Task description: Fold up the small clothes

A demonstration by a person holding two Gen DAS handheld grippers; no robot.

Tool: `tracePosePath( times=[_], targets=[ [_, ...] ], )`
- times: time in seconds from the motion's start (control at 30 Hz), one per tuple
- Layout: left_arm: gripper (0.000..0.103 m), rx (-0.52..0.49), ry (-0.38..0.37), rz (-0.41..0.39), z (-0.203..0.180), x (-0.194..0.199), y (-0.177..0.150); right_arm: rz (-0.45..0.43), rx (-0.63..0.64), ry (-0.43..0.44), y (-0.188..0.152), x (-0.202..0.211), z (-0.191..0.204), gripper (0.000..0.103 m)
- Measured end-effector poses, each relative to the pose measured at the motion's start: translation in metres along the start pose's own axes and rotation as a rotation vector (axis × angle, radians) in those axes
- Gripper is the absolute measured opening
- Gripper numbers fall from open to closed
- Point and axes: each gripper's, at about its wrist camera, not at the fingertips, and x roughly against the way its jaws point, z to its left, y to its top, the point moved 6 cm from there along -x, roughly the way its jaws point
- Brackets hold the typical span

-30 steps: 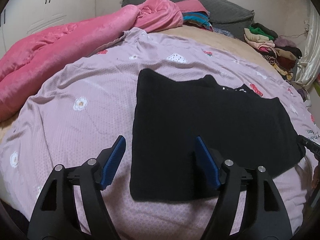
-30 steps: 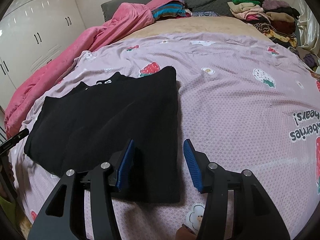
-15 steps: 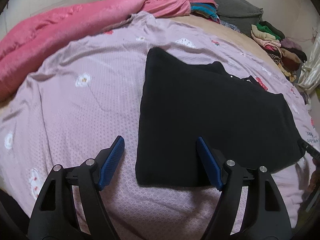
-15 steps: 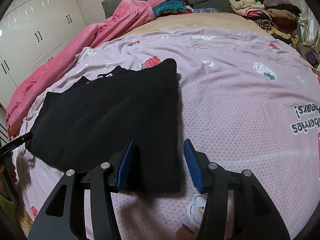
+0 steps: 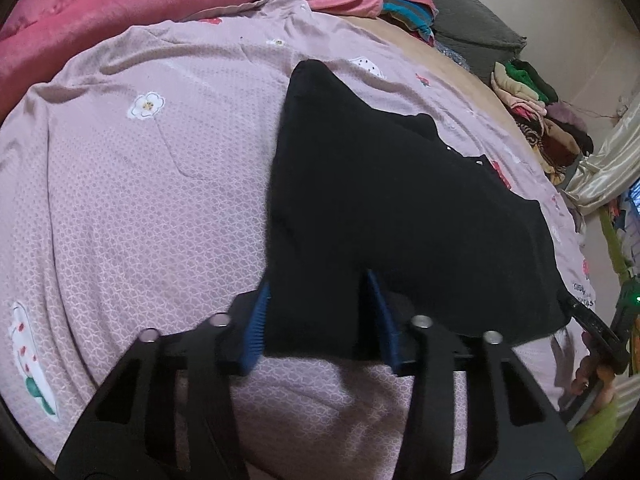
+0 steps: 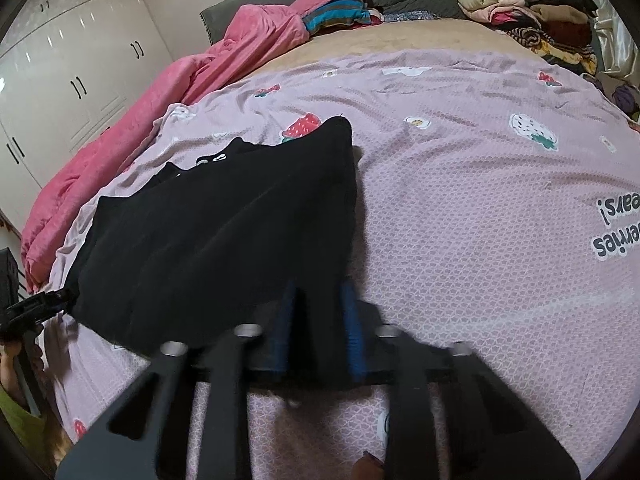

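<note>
black garment (image 5: 392,208) near corners sit between both hand-held grippers' fingers.

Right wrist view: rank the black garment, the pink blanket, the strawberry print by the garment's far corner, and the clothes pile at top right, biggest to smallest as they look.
1. black garment
2. pink blanket, looks smaller, but it lies farther off
3. clothes pile
4. strawberry print

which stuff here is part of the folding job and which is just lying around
In the job:
black garment
left tool
right tool

Lying about:
pink blanket
clothes pile
pink bedsheet, only the work surface
white wardrobe
</note>
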Motion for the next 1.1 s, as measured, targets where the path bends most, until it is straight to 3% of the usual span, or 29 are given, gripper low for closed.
tracePosePath(
  times=[0.03, 0.2, 0.43, 0.7, 0.93, 1.03, 1.1],
  targets=[
    [0.019, 0.004, -0.005, -0.009, 0.0, 0.002, 0.001, -0.004, -0.004, -0.002, 0.001, 0.001, -0.002, 0.009],
    [0.014, 0.015, -0.046, -0.045, -0.002, 0.017, 0.006, -0.043, -0.016, 0.01, 0.004, 0.012, -0.003, 0.007],
    [0.013, 0.02, -0.029, -0.03, 0.004, 0.024, 0.003, -0.089, -0.011, 0.012, 0.007, 0.03, -0.001, 0.007],
    [0.013, 0.017, -0.004, 0.006, 0.008, 0.017, -0.003, -0.055, -0.062, 0.001, -0.007, 0.019, -0.014, 0.007],
    [0.017, -0.002, 0.02, 0.01, 0.006, 0.014, -0.006, -0.035, -0.03, -0.072, -0.013, 0.01, -0.011, 0.008],
    [0.022, -0.008, 0.035, 0.0, 0.006, 0.017, -0.006, -0.045, -0.013, -0.095, -0.013, 0.014, -0.009, 0.011],
    [0.023, -0.011, 0.03, -0.011, 0.005, 0.021, -0.006, -0.055, -0.008, -0.117, -0.013, 0.019, -0.009, 0.03]
  ],
)
